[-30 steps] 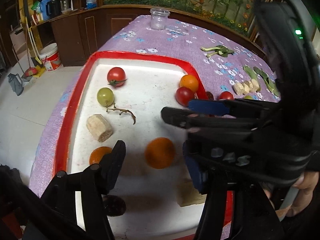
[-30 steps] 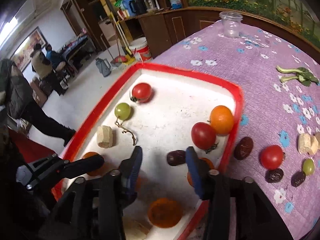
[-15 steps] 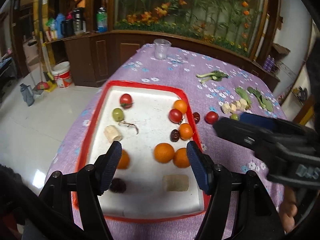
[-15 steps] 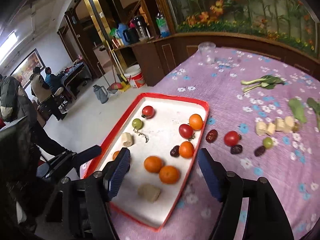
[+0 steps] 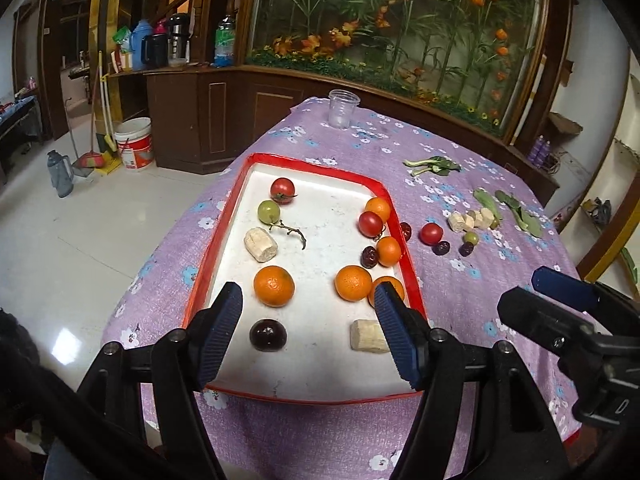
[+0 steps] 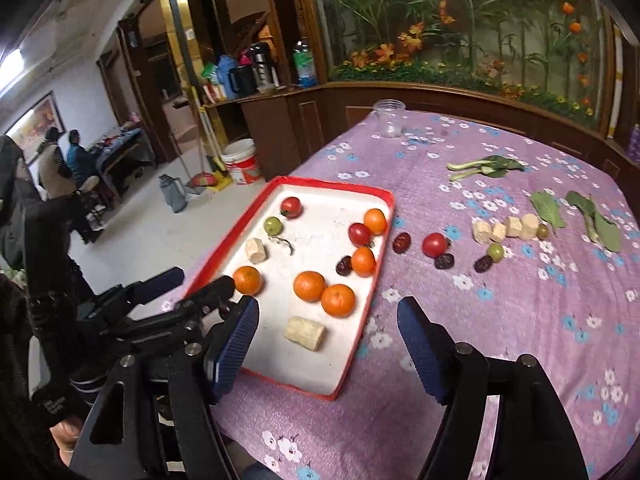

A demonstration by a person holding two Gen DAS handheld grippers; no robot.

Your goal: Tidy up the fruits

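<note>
The left gripper [image 5: 310,328] is wide open and holds nothing. It hangs over the near end of the tray [image 5: 320,162]. The right gripper [image 6: 328,344] is wide open too and holds nothing. It is over the tray's near right corner and the cloth [image 6: 520,320]. Oranges [image 5: 274,286] and tomatoes [image 5: 282,189] lie in the tray. One tomato [image 6: 434,244], some dates [image 6: 444,261] and a green grape [image 6: 496,251] lie on the cloth, right of the tray.

Fruit-filled red tray [image 6: 362,330] on purple tablecloth [image 6: 500,320]
</note>
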